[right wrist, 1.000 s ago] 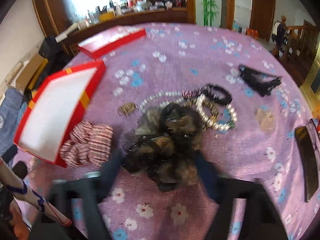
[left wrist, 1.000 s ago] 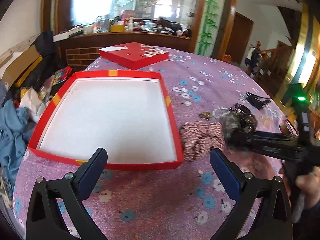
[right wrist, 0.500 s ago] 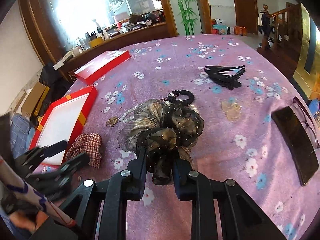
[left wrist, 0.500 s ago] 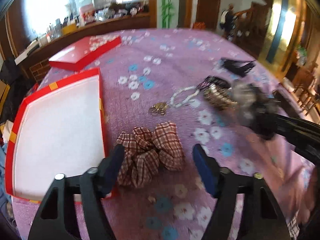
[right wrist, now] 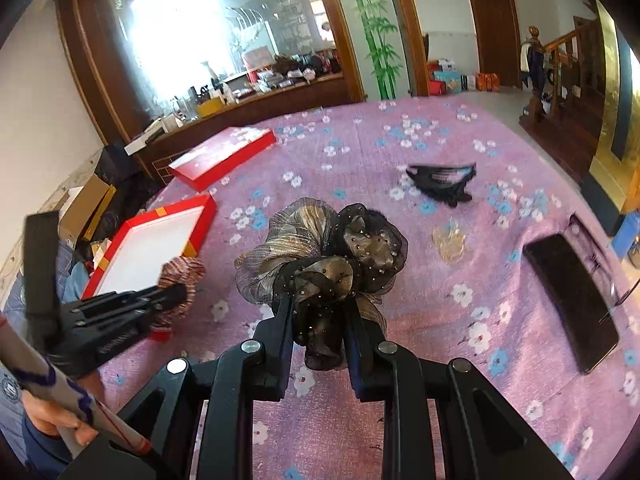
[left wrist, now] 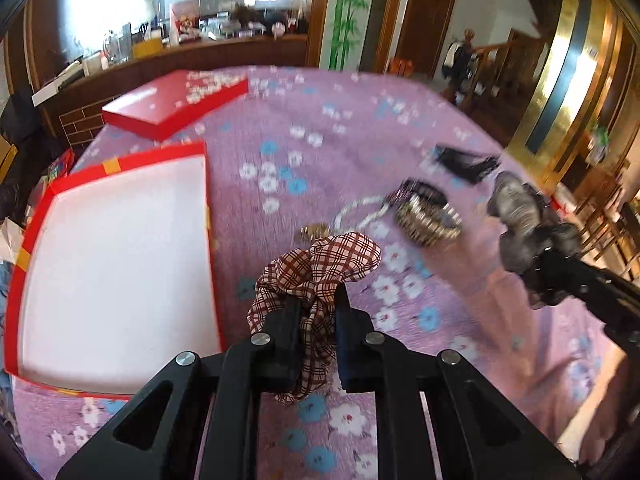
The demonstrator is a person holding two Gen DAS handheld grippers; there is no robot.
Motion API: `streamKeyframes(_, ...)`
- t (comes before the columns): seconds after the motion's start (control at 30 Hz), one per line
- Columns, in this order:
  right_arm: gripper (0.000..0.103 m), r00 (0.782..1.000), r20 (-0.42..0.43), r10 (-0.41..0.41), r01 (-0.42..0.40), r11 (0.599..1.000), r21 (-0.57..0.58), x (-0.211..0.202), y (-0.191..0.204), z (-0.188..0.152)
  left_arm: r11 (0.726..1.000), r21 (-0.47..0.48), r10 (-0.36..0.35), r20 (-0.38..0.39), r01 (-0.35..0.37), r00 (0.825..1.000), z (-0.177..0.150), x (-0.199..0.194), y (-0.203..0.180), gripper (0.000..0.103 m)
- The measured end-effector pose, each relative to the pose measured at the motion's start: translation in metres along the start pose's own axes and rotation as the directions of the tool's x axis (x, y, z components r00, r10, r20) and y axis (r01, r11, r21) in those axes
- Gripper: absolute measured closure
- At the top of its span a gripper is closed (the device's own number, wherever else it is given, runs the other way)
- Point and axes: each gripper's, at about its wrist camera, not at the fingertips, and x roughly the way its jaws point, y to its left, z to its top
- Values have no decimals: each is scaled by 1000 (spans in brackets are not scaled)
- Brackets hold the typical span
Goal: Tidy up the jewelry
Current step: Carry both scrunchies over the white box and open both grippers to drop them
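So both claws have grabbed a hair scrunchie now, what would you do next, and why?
Probably carry the red-and-white plaid fabric scrunchie, pinched in the left gripper whose jaws have just been closing, sideways over the open red tray with the white lining. The tray lies right beside it, nothing in the way. The right gripper holds its dark sheer scrunchie farther off.

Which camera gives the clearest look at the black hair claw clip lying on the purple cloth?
The right wrist view: the black hair clip lies unobstructed on the tablecloth, teeth discernible. The left wrist view shows the same clip only as a motion-blurred dark shape near the far edge.
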Motion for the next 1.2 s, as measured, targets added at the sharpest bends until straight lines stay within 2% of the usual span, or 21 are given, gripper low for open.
streamKeyframes(0.23, 79, 998, 19, 66, -64, 996, -63, -22, 29, 22, 1000, -27, 5, 110, -2, 994, 17, -60, 28, 89)
streamKeyframes(0.5, 79, 983, -1, 182, -180, 972, -149, -26, 94, 60, 993, -83, 103, 201, -87, 974, 47, -109, 87, 89)
streamKeyframes(0.63, 79, 979, -25, 201, -202, 958, -202, -10, 133, 80, 983, -134, 152, 199, -127, 968, 62, -114, 123, 89)
streamKeyframes(0.83, 78, 972, -97, 216, -234, 940, -246, 43, 185, 100, 966, -227, 166, 163, -126, 973, 77, -89, 178, 89)
streamKeyframes(0.97, 78, 960, -155, 232, -263, 937, -229, 88, 207, 106, 950, -287, 165, 119, -125, 979, 83, -49, 212, 89)
streamKeyframes(1.2, 78, 947, -240, 215, -262, 947, -187, 175, 237, 111, 905, -385, 207, 21, -183, 978, 77, 25, 260, 89)
